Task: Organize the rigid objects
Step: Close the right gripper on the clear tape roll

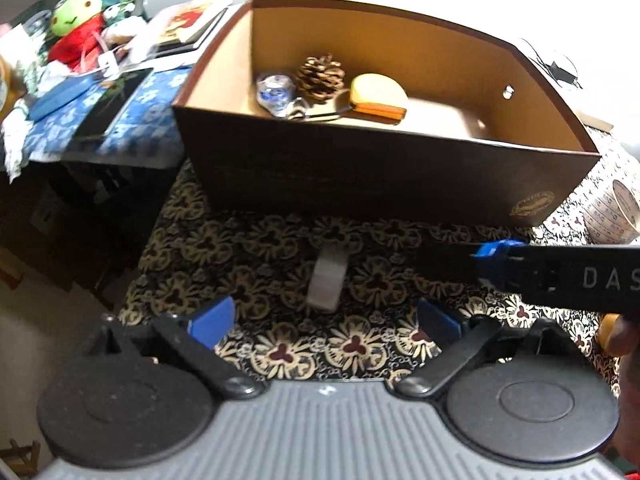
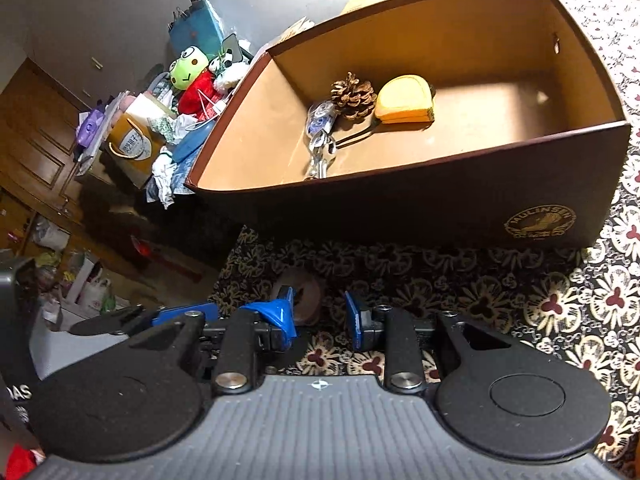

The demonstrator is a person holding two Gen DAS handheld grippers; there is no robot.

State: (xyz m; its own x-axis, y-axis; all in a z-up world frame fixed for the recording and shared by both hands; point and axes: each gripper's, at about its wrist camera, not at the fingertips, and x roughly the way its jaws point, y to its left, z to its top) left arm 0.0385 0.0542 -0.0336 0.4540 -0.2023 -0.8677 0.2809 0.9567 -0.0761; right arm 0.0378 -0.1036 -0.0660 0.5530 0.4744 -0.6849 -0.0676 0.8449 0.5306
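A white tape roll (image 1: 328,280) stands on edge on the floral cloth, in front of the brown box (image 1: 360,176). My left gripper (image 1: 325,320) is open, its blue fingers to either side of the roll and just short of it. My right gripper (image 1: 496,260) reaches in from the right, level with the roll and apart from it. In the right wrist view the roll (image 2: 302,292) sits just beyond the right gripper (image 2: 320,316), which is open with a narrow, empty gap. Inside the box (image 2: 400,208) lie a pine cone (image 2: 354,96), a yellow tape measure (image 2: 404,100) and a key ring (image 2: 320,136).
A printed cup (image 1: 612,208) stands right of the box. Left of the table's edge is a cluttered side table (image 1: 120,120) with a green frog plush (image 1: 76,20) and a dark tablet (image 1: 112,104). Wooden cabinets (image 2: 36,140) and bags fill the far left.
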